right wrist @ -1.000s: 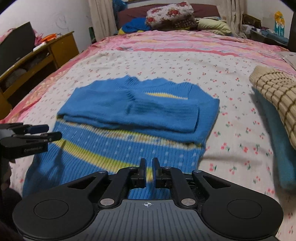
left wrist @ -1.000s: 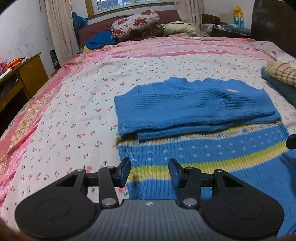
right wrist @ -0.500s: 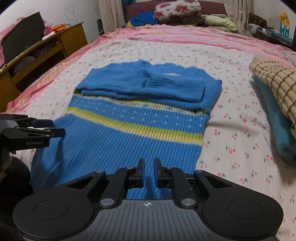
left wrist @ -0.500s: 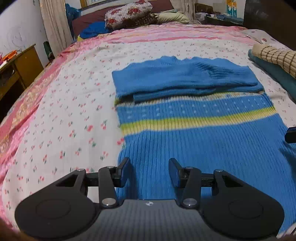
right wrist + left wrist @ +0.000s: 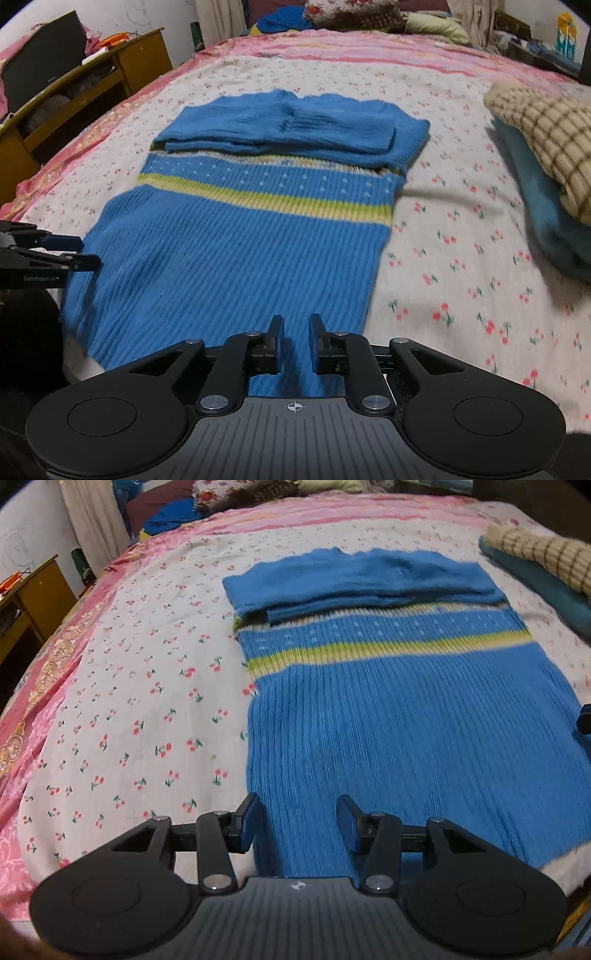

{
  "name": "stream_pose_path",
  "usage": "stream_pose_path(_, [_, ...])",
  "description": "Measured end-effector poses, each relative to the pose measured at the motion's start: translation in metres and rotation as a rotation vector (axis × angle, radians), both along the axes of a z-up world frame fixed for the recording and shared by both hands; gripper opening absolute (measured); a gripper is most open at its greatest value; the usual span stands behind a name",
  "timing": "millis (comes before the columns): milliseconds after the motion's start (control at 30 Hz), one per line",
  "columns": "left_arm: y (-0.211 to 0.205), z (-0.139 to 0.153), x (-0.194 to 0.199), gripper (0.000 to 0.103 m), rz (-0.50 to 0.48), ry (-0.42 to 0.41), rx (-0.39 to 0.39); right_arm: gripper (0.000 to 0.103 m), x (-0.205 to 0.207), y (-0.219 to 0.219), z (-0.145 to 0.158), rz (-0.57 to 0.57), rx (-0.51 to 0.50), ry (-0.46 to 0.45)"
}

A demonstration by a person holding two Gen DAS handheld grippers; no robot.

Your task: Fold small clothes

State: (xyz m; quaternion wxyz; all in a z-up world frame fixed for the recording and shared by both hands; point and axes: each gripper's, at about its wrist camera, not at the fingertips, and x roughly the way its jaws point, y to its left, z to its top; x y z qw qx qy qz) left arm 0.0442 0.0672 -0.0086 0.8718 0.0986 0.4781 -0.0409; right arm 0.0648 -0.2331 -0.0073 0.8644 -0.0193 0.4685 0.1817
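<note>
A blue ribbed sweater [image 5: 399, 731] [image 5: 236, 254] with a yellow-green stripe lies flat on the bed, its sleeves folded across the chest at the far end. My left gripper [image 5: 297, 812] hovers open over the sweater's near left hem corner, nothing between its fingers. My right gripper [image 5: 295, 330] hangs over the near right part of the hem; its jaws stand a small gap apart and are opening, with nothing gripped. The left gripper [image 5: 70, 253] also shows at the left edge of the right wrist view.
The bed sheet [image 5: 140, 709] is white with cherries and a pink border. A stack of folded clothes [image 5: 546, 173], checked beige on teal, lies at the right. A wooden desk [image 5: 85, 85] stands left of the bed. Pillows [image 5: 354, 14] lie at the head.
Both grippers have pulled back toward the near hem of the sweater, so more of its lower body shows. The right gripper's fingers have parted slightly.
</note>
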Motion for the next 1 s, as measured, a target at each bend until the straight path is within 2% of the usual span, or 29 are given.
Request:
stream_pose_path(267, [0.014, 0.0, -0.014, 0.052, 0.013, 0.058, -0.018, 0.017, -0.019, -0.009, -0.005, -0.002, -0.021, 0.051])
stream_pose_path(400, [0.021, -0.001, -0.017, 0.052, 0.031, 0.078, -0.035, 0.027, -0.025, -0.014, -0.002, -0.011, -0.023, 0.067])
stream_pose_path(633, [0.017, -0.01, -0.01, 0.054, 0.016, 0.124, -0.033, 0.03, -0.025, -0.013, -0.01, -0.017, -0.02, 0.13])
stream_pose_path(767, [0.021, -0.011, -0.008, 0.056, 0.034, 0.146, -0.06, 0.034, -0.024, -0.011, -0.012, -0.012, -0.015, 0.139])
stream_pose_path(1000, [0.03, -0.006, -0.016, 0.056, 0.094, 0.113, -0.069, 0.032, -0.024, -0.022, -0.012, -0.046, 0.013, 0.172])
